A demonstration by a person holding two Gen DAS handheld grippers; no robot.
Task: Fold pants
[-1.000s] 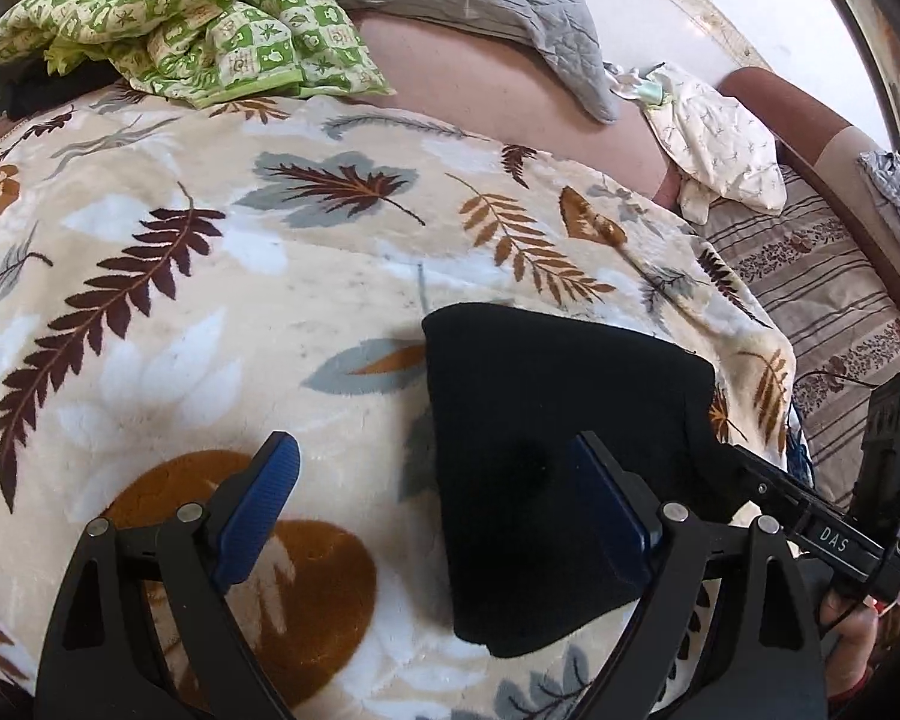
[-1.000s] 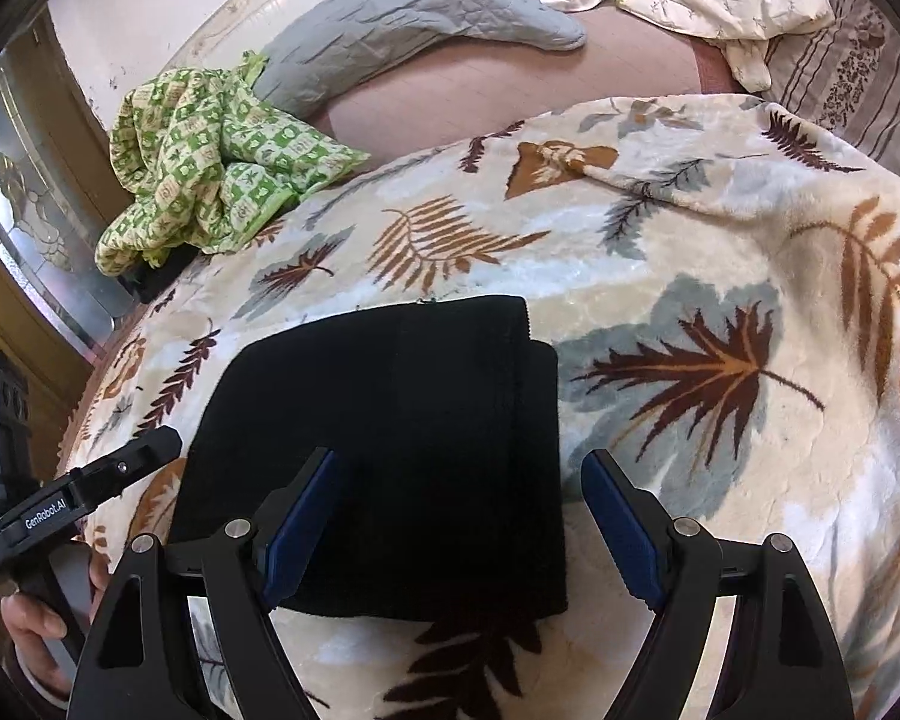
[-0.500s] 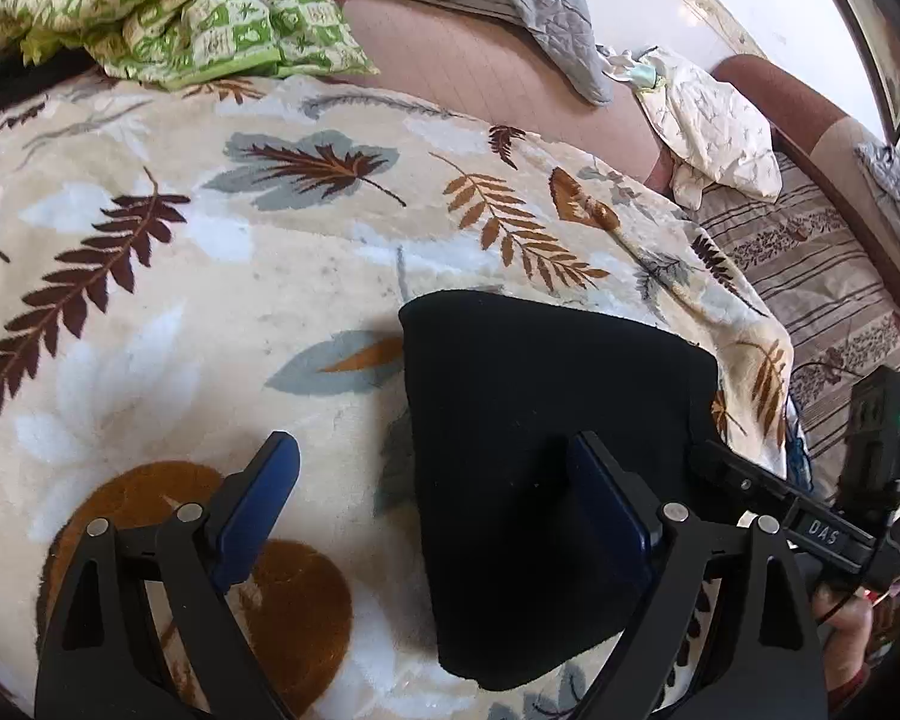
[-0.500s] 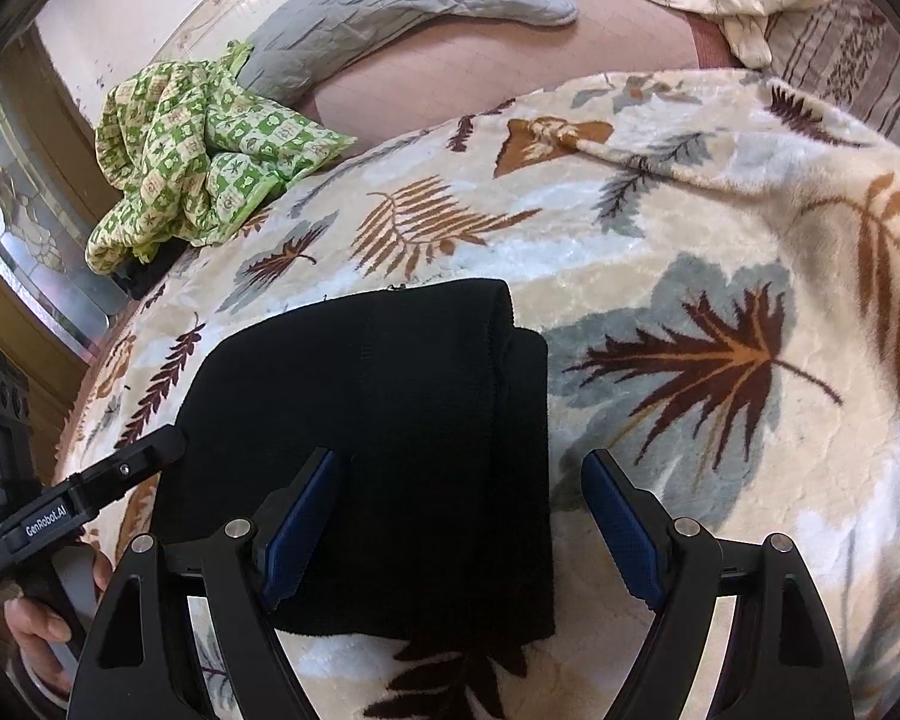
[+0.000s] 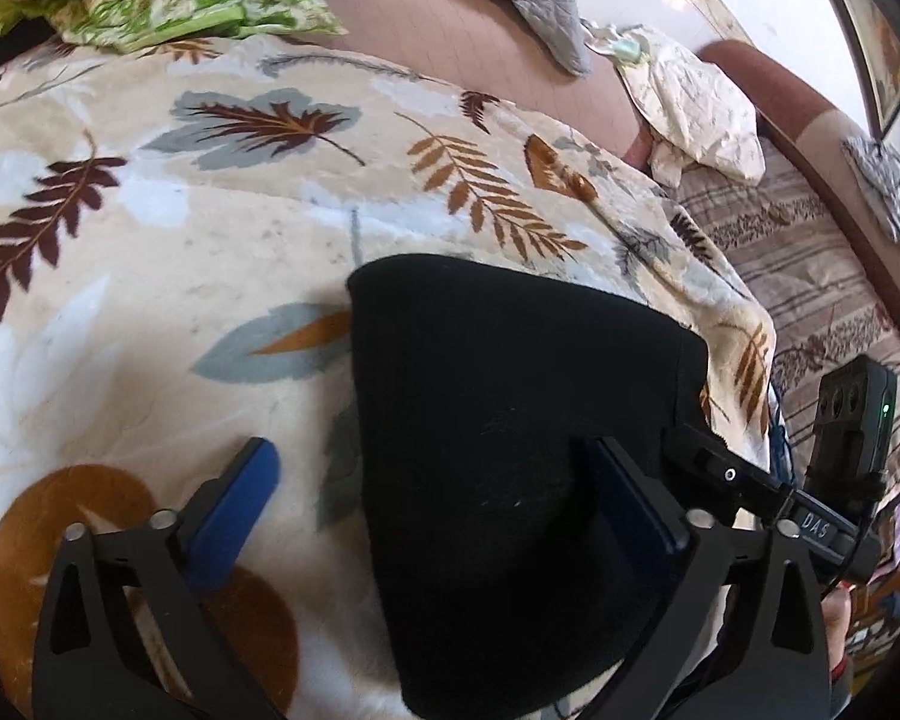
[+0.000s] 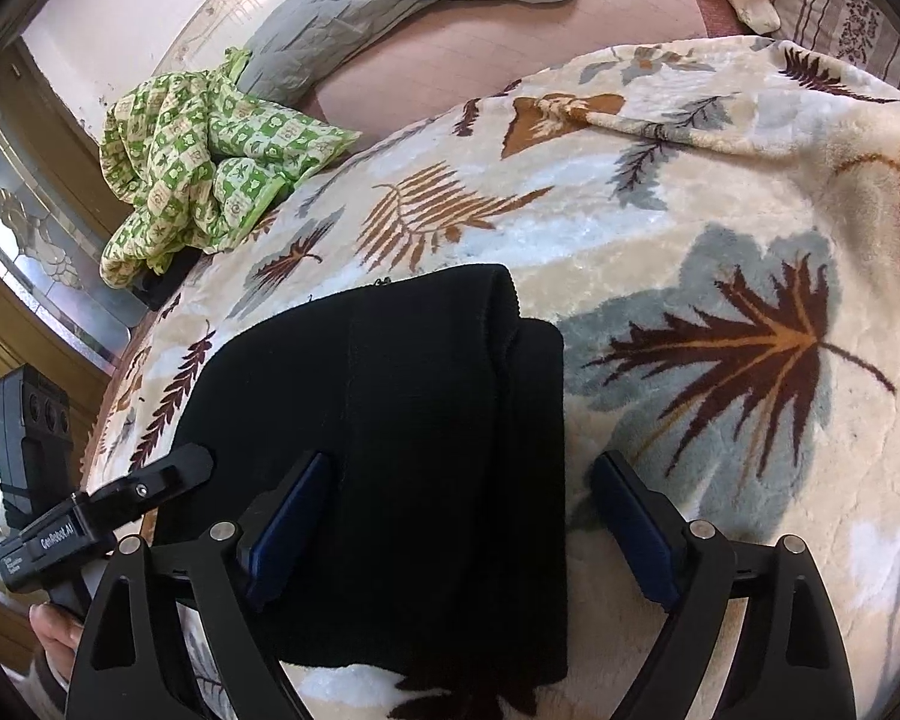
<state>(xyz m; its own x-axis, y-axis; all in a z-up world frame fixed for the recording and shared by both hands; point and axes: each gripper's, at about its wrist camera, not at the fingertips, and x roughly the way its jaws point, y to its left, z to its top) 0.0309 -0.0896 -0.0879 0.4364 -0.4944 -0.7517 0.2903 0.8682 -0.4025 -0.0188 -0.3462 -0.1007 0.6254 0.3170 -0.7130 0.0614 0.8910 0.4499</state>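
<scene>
Folded black pants (image 5: pixel 510 450) are laid on a leaf-patterned blanket (image 5: pixel 210 240) over a bed; the left gripper (image 5: pixel 438 498) and right gripper (image 6: pixel 462 516), jaws just widened, are held agape, empty, above them.

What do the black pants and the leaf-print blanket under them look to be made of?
Black pants: matte, soft knit, probably fleece or thick cotton; fine ribbing shows along the folded edge, with no sheen. Fibre uncertain, since the black hides the weave.
Leaf-print blanket: plush, fuzzy pile, likely synthetic fleece; the nap catches light in soft patches and the printed leaf outlines look blurred.
</scene>
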